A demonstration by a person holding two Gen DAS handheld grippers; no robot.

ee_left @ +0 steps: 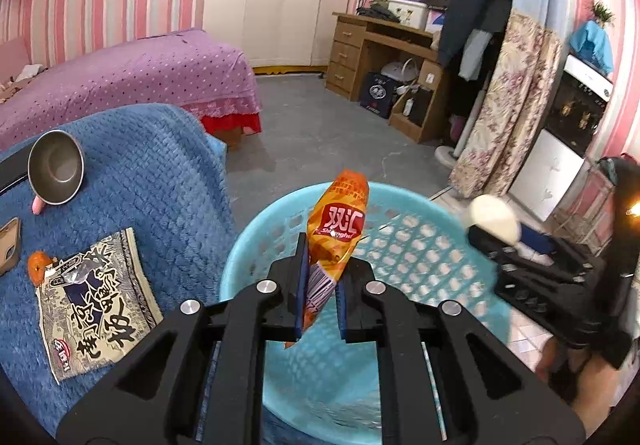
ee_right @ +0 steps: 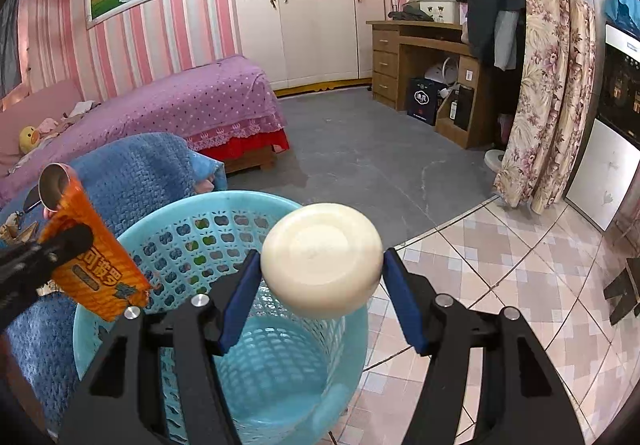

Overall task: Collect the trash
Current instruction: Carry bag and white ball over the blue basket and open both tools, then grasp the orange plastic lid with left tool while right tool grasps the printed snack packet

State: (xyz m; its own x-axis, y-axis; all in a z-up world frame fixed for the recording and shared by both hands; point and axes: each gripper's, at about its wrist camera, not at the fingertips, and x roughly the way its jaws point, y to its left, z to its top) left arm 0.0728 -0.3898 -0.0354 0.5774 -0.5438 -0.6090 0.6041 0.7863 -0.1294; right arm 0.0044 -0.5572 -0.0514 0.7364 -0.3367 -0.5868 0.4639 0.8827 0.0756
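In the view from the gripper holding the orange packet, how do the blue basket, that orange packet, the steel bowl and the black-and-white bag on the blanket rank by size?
As they look there:
1. blue basket
2. black-and-white bag
3. orange packet, though being nearest the lens enlarges it
4. steel bowl, though it lies farther off, so its true rank against the packet is unsure

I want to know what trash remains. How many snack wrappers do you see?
2. An orange wrapper is held in the left tool over the blue basket. A grey printed wrapper lies on the blue blanket. Others may be hidden.
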